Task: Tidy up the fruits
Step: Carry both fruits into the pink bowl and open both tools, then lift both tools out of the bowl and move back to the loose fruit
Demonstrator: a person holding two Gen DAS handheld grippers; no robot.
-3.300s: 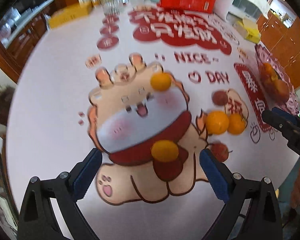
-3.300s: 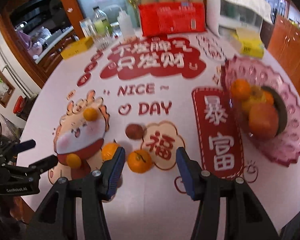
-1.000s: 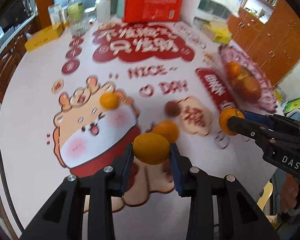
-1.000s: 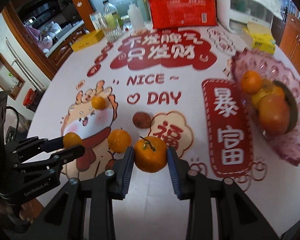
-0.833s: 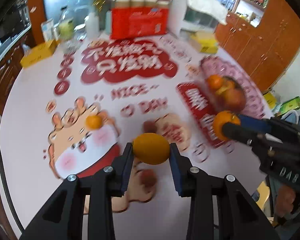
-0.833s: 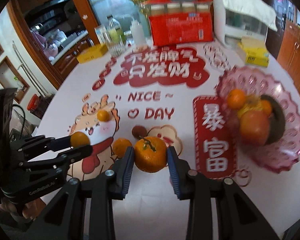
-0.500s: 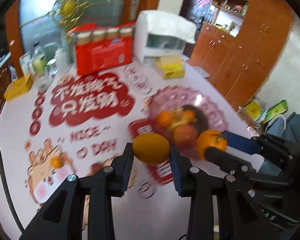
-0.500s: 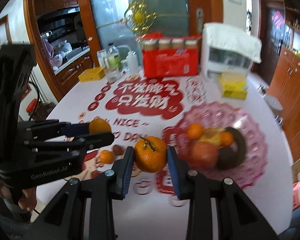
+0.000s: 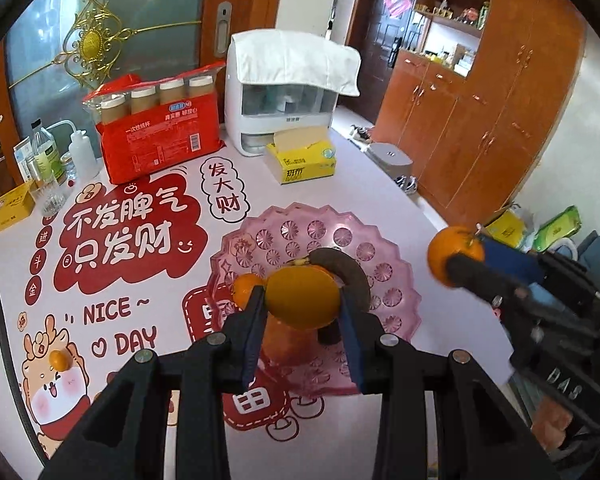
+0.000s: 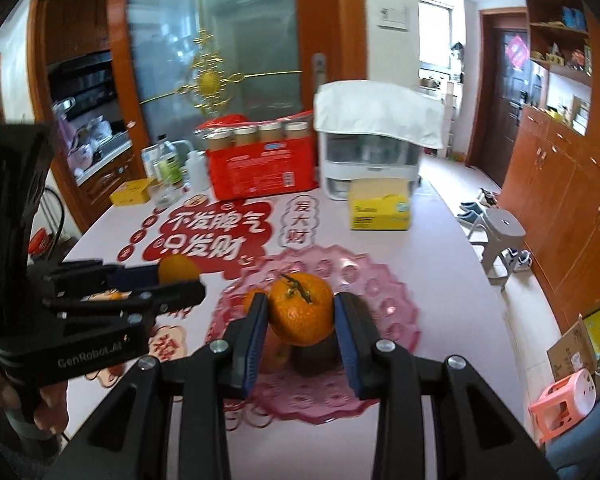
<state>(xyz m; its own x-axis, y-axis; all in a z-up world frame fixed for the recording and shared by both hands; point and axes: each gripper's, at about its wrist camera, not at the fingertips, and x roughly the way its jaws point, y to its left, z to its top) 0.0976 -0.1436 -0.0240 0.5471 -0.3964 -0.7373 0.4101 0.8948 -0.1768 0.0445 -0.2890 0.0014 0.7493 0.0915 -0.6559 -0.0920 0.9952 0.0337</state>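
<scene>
Both claws carry fruit above the pink dish (image 9: pixel 342 236) near the table's right edge: left gripper (image 9: pixel 303 322) clenched on a smooth orange (image 9: pixel 302 298), right gripper (image 10: pixel 300 326) on a stemmed tangerine (image 10: pixel 302 308), held high, prob. to clear fruit already piled inside.

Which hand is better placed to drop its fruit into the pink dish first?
Probably the left. The left gripper holds its yellow-orange citrus in line with the middle of the pink dish, while the right gripper with its stemmed mandarin appears off toward the dish's edge.
</scene>
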